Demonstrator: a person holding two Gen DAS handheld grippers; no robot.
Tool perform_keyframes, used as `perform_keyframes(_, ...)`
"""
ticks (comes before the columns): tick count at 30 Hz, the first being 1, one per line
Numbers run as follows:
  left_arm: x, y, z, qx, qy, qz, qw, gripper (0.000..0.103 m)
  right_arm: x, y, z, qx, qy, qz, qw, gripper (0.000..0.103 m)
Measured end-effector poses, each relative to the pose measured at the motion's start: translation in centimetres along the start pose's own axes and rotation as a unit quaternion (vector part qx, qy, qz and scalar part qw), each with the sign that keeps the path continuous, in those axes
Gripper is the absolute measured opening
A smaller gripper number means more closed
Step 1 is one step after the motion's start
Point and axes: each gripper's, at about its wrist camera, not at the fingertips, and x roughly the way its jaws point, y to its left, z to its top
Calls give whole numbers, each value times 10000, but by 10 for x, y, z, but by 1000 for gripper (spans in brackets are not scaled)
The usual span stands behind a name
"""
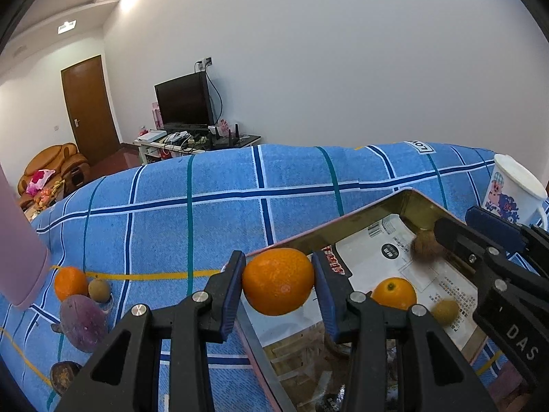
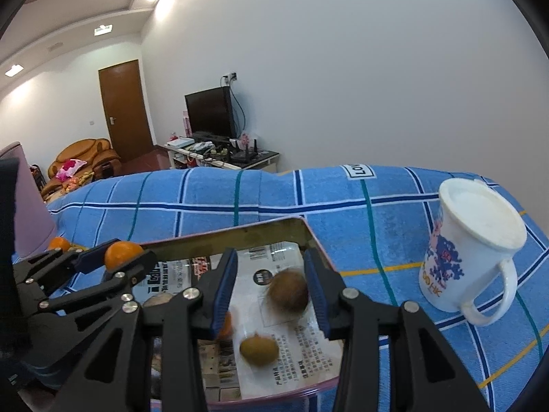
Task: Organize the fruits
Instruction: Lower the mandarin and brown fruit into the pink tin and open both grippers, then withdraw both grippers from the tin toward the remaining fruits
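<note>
Three oranges (image 1: 278, 281) show, one clamped by left gripper (image 1: 278, 283); right gripper (image 2: 271, 297) spread, seemingly empty.

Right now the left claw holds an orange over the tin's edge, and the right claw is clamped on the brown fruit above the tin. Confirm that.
Not quite. The left claw does hold the orange at the edge of the tin. But the right claw is open: the right wrist view shows the blurred brown fruit between its fingers with a gap beside it, not clamped.
</note>
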Motion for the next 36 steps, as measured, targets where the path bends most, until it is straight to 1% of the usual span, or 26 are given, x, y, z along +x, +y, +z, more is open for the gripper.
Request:
perform_keyframes(1,0,0,0,4,-5,0,10000,42,-1,1,0,-14,-17,0,10000,49)
perform_keyframes(4,-2,-2,0,34,-41,-31,10000,42,-7,2,-1,-17,-177,-64,9998,65)
perform_keyframes(5,-4,-3,-1,52,-80,-57,9999,44,-12,2,-1,18,-303,-146,9994,76)
perform_keyframes(6,-6,-4,-1,75,-139,-69,9999,50,-16,1,-2,61,-407,-207,9989,87)
perform_keyframes(7,-10,-5,-2,102,-210,-71,9997,57,-19,0,-2,109,-502,-242,9984,91)
perform_keyframes(8,-14,-7,-3,129,-305,-49,9994,71,-25,-2,-3,184,-649,-264,9974,95)
perform_keyframes(9,-18,-7,-4,135,-393,-6,9991,80,-29,-4,-3,244,-768,-284,9963,97)
perform_keyframes(11,-29,-9,-6,146,-644,64,9978,81,-35,-7,-4,342,-953,-356,9942,98)
perform_keyframes(13,-36,-11,-9,195,-777,53,9968,83,-41,-10,-4,427,-1089,-421,9922,101)
perform_keyframes(15,-39,-13,-10,218,-776,80,9967,85,-45,-14,-4,516,-1182,-472,9905,103)
perform_keyframes(20,-41,-10,-12,137,-714,112,9973,85,-58,-20,-4,668,-1480,-579,9850,103)
perform_keyframes(26,-43,-9,-14,93,-706,265,9971,85,-77,-16,-6,565,-1938,-765,9764,103)
perform_keyframes(28,-44,-8,-15,62,-730,350,9967,85,-79,-12,-6,460,-2004,-814,9752,103)
perform_keyframes(32,-49,-6,-18,23,-807,412,9959,85,-79,-3,-6,241,-1985,-833,9763,103)
perform_keyframes(36,-53,-4,-20,0,-852,465,9953,85,-83,1,-8,184,-2047,-819,9752,103)
